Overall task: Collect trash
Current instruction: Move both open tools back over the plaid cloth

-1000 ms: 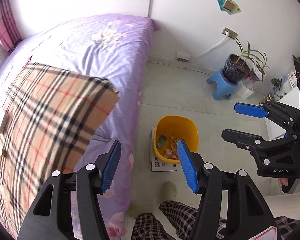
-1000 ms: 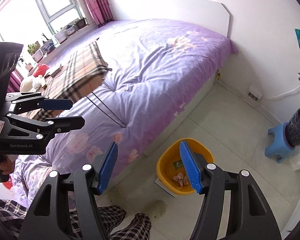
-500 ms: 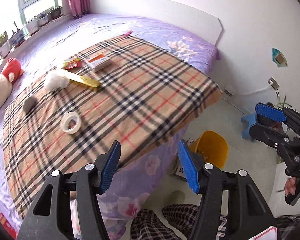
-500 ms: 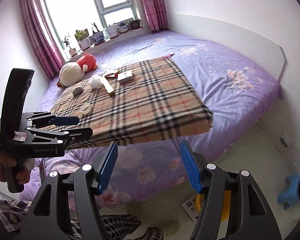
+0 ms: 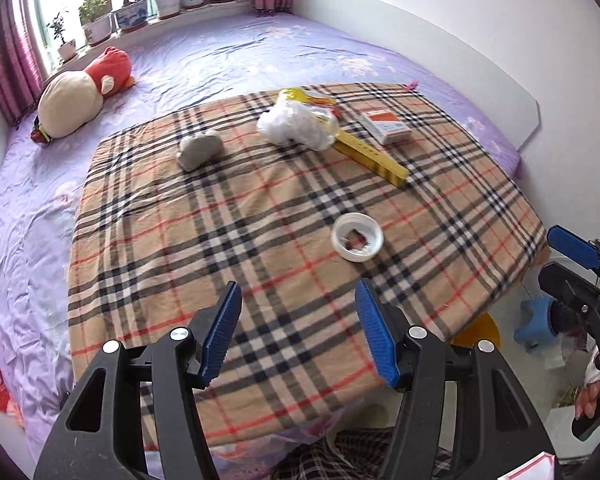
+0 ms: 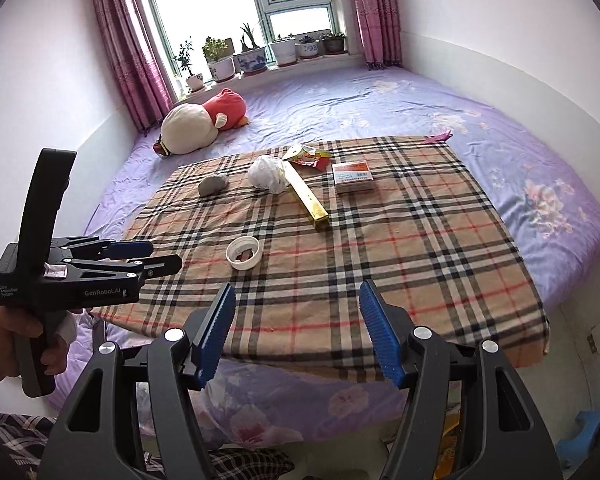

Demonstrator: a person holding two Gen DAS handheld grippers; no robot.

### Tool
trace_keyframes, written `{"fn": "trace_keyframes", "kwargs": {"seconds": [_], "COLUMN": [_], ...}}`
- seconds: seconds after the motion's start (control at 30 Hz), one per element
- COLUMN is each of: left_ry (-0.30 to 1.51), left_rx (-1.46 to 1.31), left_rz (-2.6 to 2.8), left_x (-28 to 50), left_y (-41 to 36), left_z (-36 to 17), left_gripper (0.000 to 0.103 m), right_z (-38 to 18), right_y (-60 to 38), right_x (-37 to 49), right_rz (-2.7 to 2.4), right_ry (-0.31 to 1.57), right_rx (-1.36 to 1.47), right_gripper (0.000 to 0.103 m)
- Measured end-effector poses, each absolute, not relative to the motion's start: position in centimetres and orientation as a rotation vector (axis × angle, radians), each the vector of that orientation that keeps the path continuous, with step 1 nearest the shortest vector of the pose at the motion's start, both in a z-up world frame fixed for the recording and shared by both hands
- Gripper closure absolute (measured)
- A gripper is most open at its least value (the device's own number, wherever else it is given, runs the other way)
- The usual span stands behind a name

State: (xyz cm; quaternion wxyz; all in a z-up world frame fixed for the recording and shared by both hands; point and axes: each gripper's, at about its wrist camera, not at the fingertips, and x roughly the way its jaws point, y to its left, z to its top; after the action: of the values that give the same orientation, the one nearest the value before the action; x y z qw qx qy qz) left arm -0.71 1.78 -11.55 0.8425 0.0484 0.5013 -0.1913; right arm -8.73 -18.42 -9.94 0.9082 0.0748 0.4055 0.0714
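- Trash lies on a plaid blanket (image 6: 380, 248) over the bed (image 6: 520, 160): a white tape roll (image 5: 357, 237) nearest, a yellow box (image 5: 370, 156), a crumpled white bag (image 5: 296, 126), a grey wad (image 5: 199, 149) and a small carton (image 5: 386, 127).
- Left gripper (image 5: 298, 330) hovers above the blanket's near edge, jaws wide with nothing between them.
- Right gripper (image 6: 296, 330) likewise, jaws wide and bare.
- A plush toy (image 6: 202, 120) rests near the window.

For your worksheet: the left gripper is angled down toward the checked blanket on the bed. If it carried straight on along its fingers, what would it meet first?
Probably bare cloth: the left gripper, jaws open and empty, points at the tan checked blanket, short of the white round lid. Depth is hard to judge in this fisheye view.
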Motion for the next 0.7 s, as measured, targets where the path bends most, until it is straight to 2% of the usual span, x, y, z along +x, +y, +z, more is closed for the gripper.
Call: {"fn": "trace_keyframes", "kwargs": {"seconds": [0.33, 0.7], "left_ry": [1.078, 1.085], "left_rx": [0.083, 0.125], "left_rz": [-0.319, -0.318], "left_x": [7.5, 14.3], "left_y": [5.6, 5.4], "left_z": [-14.3, -16.5], "left_gripper": [0.044, 0.043], "right_z": [-13.3, -17.2], "right_y": [-17.6, -17.1], "right_x": [0.1, 6.4], "right_rz": [0.084, 0.085], "right_ry": [0.897, 0.980], "right_rx": [0.097, 0.025], "right_gripper": [0.038, 0.038]}}
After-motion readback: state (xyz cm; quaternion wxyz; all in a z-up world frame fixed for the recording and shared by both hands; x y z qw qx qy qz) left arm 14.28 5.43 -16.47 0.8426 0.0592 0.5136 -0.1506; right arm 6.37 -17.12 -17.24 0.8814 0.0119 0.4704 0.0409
